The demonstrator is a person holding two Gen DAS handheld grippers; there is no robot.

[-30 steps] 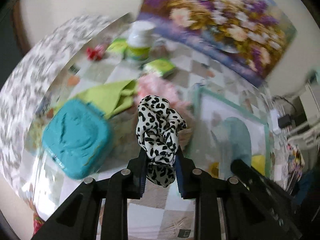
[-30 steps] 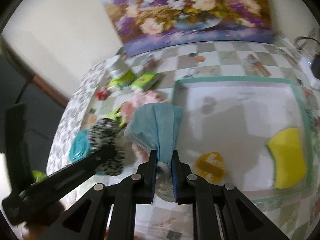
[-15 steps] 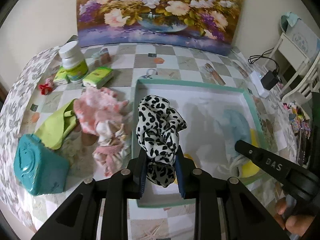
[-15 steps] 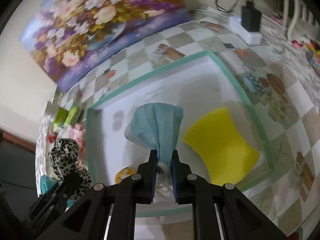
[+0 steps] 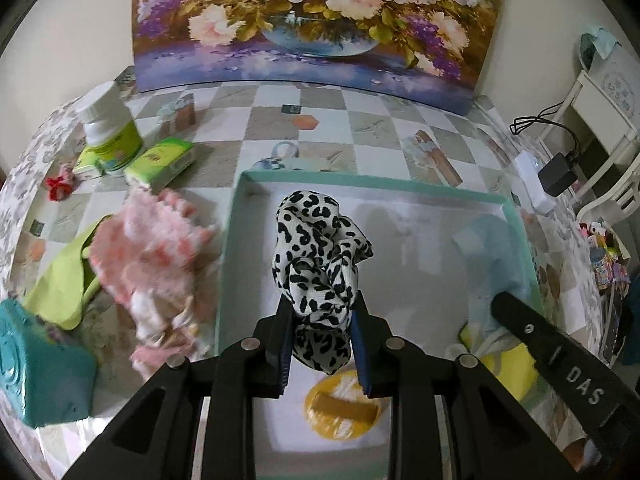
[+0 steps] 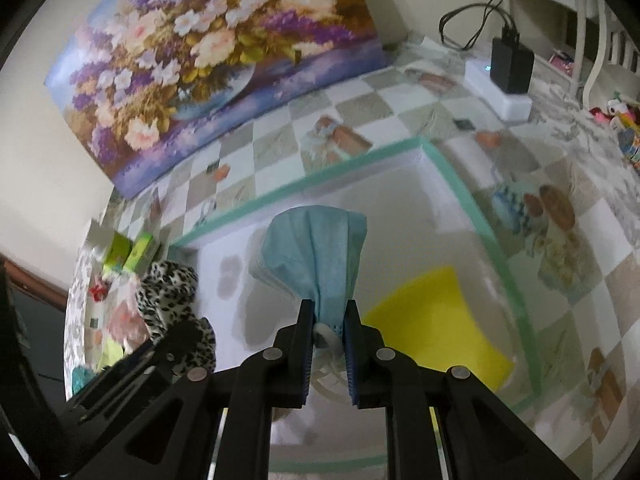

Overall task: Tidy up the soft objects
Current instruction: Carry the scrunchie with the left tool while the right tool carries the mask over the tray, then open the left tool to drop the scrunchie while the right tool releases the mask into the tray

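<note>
The job is partly done. Inside the green-edged tray a yellow sponge lies by the right wall, and a small round yellow thing lies near the front edge.

Two more soft things are held up over the tray. The left gripper is squeezed tight on the spotted black-and-white scrunchie, which hangs over the left half of the tray. The right gripper is pinched on the blue face mask, over the middle of the tray, just beside the sponge. I think both only need to be let go.

Still left on the table, outside the tray's left edge, are a pink fluffy cloth and a light green cloth. I think those go in next. The teal box near the table's front left corner looks hard, so it may stay out
</note>
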